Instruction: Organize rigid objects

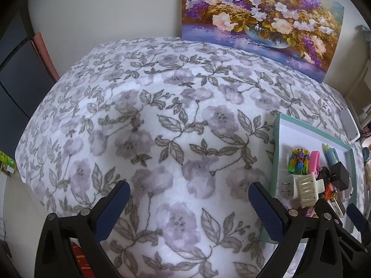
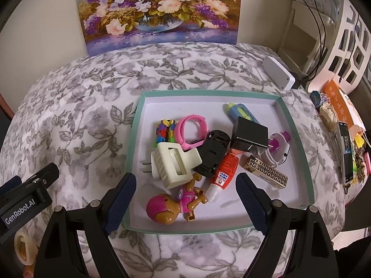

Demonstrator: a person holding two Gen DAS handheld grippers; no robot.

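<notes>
Toy dog [image 2: 172, 205] between spread right fingers [image 2: 120, 202], seemingly untouched

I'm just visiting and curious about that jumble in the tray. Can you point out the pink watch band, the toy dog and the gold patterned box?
pink watch band [image 2: 188, 128]: right wrist view, on its looped strap.
toy dog [image 2: 167, 210]: right wrist view, on its head.
gold patterned box [image 2: 266, 171]: right wrist view, on its patterned top face.

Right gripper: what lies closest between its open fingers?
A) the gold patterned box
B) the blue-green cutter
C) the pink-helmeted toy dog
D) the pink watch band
C: the pink-helmeted toy dog lies at the tray's near edge, just ahead of the right gripper, whose jaws stand wide apart.
</notes>
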